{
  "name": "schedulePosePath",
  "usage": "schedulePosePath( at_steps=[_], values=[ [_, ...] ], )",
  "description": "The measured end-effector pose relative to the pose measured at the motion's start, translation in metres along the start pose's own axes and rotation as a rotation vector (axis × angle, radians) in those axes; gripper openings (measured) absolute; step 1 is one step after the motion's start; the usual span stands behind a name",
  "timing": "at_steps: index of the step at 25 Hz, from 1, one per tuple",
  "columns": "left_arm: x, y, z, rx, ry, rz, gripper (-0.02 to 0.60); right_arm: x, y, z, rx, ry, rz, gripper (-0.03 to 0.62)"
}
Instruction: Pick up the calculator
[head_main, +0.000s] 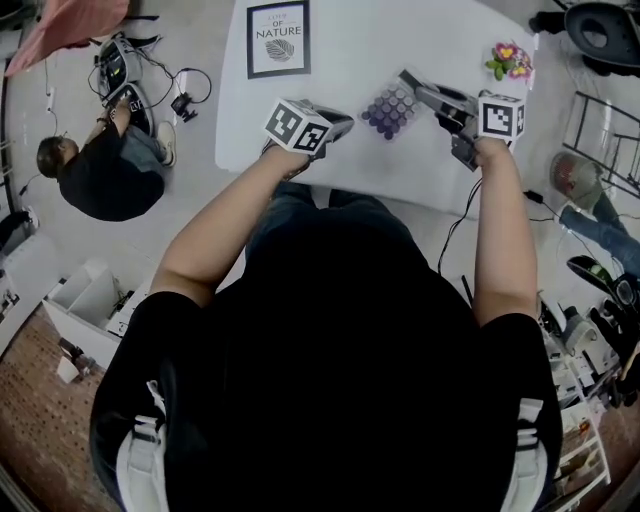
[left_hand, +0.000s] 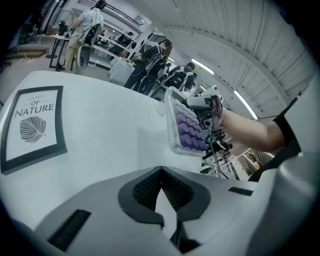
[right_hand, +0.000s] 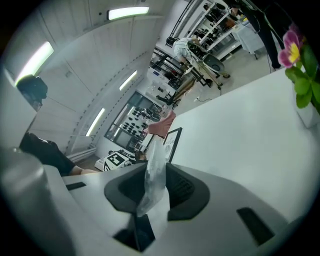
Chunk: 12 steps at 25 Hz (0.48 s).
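We see the right gripper (head_main: 418, 92) at the upper right of the head view, its jaws closed on one edge of the calculator (head_main: 390, 108) — a clear-cased slab with rows of purple keys. In the right gripper view that edge shows as a thin translucent strip pinched between the two dark pads. From the left gripper view the calculator stands tilted on its side at centre right of the frame, keys facing left. It appears to hang just clear of the white table (head_main: 350, 60), though we cannot make out the gap under it for certain. The left gripper (head_main: 345, 121) sits near the middle of the head view, just left of the calculator and apart from it. Its jaw tips meet with nothing between them, and only bare table shows past them. A framed print (head_main: 278, 38) reading "OF NATURE" lies flat at the top of the table, and a small pot of pink and yellow flowers (head_main: 510, 62) stands at the table's upper right corner. At the upper left — off the table — a person (head_main: 100, 170) crouches on the floor.
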<state>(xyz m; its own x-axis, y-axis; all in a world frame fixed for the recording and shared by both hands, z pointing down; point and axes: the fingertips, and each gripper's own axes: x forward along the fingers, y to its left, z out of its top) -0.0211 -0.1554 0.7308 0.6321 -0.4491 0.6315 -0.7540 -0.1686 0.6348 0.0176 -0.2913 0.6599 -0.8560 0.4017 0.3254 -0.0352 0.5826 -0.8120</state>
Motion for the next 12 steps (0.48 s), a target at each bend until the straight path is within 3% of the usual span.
schedulePosePath(
  at_steps=[12],
  values=[
    [-0.053, -0.013, 0.011, 0.07, -0.038, -0.004, 0.018, -0.012, 0.054, 0.016, -0.027, -0.045, -0.033, 0.106]
  ],
)
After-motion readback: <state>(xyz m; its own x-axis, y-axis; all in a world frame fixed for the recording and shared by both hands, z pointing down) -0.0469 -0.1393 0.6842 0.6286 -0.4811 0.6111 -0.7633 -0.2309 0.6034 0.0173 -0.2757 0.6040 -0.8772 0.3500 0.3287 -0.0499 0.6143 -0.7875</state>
